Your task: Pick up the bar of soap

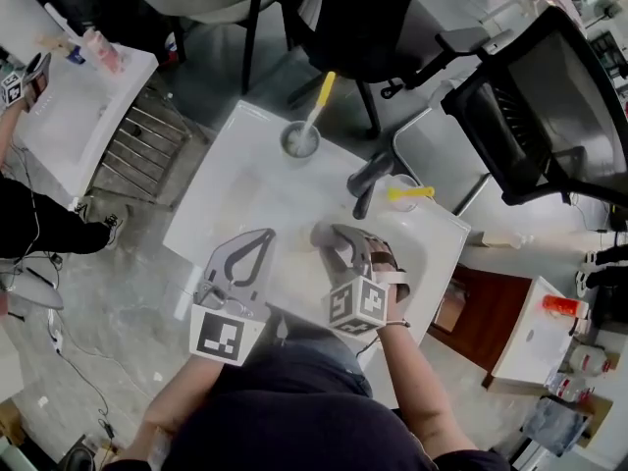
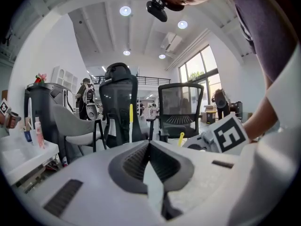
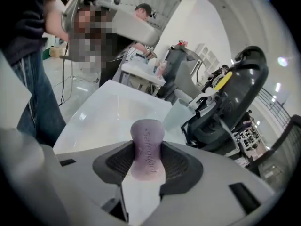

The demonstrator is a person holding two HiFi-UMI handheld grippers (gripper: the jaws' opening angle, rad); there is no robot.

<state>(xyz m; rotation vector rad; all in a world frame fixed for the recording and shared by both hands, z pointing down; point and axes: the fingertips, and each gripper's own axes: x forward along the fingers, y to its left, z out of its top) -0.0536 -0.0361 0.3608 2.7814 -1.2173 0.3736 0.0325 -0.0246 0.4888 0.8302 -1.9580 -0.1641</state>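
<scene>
Right gripper (image 3: 147, 145): my jaws clamp the lilac bar of soap (image 3: 146, 134) by its sides.
Left gripper (image 2: 149, 144): my jaws are pressed together, nothing between them.
Soap position: standing on end in my right jaws, over the white basin (image 1: 245, 180).

Left gripper (image 1: 265, 235) beside right gripper (image 1: 329, 234), over the sink (image 1: 235, 189)
Soap (image 3: 146, 147) between the right jaws; cup (image 1: 300, 141) behind, tap (image 1: 371, 177) to its right

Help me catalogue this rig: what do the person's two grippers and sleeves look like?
The left gripper and right gripper are both light grey plastic, with dark ribbed pads inside curved jaws. Each carries a cube with black-and-white square markers. The person wears a dark top; the forearms are uncovered.
</scene>
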